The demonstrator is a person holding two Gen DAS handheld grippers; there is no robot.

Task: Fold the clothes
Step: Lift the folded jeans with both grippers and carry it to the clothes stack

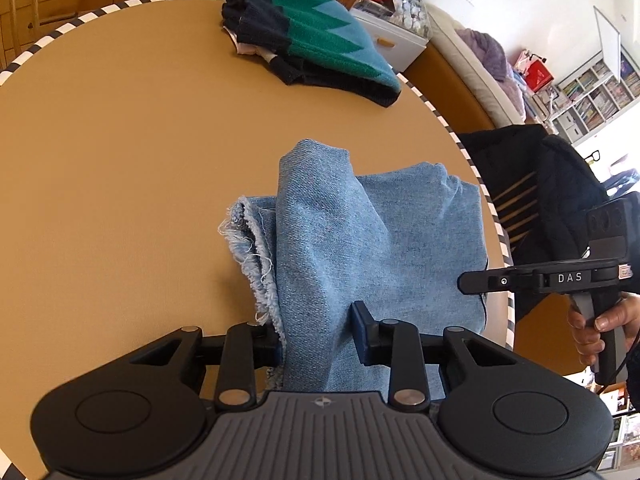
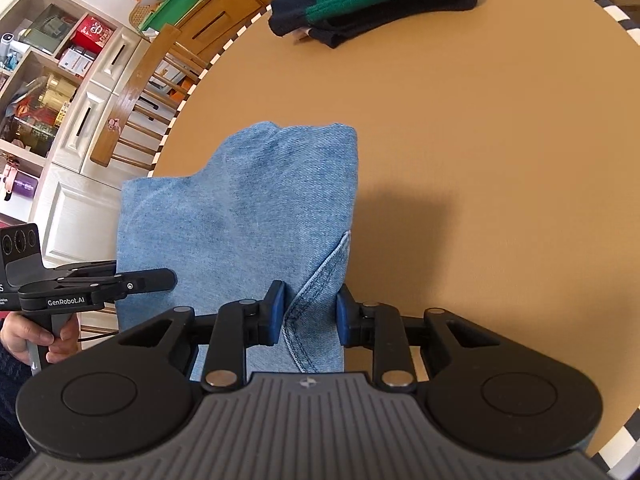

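Observation:
Light blue jeans [image 1: 360, 232] lie partly folded on the round tan table [image 1: 120, 160], with a frayed hem [image 1: 244, 240] showing at the left. My left gripper [image 1: 320, 340] is shut on a raised fold of the denim near that hem. My right gripper [image 2: 310, 314] is shut on the jeans [image 2: 240, 208] at a stitched seam [image 2: 316, 292]. Both grips hold the near edge lifted off the table, and the far part still rests on it. Each gripper shows in the other's view: the right one [image 1: 480, 282], the left one [image 2: 160, 280], each held by a hand.
A folded stack topped by a teal, blue and navy sweater [image 1: 316, 44] sits at the table's far side. The table edge has a black-and-white striped rim [image 1: 472, 156]. A wooden chair [image 2: 136, 104] and a dark jacket on a chair [image 1: 552, 184] stand beside the table.

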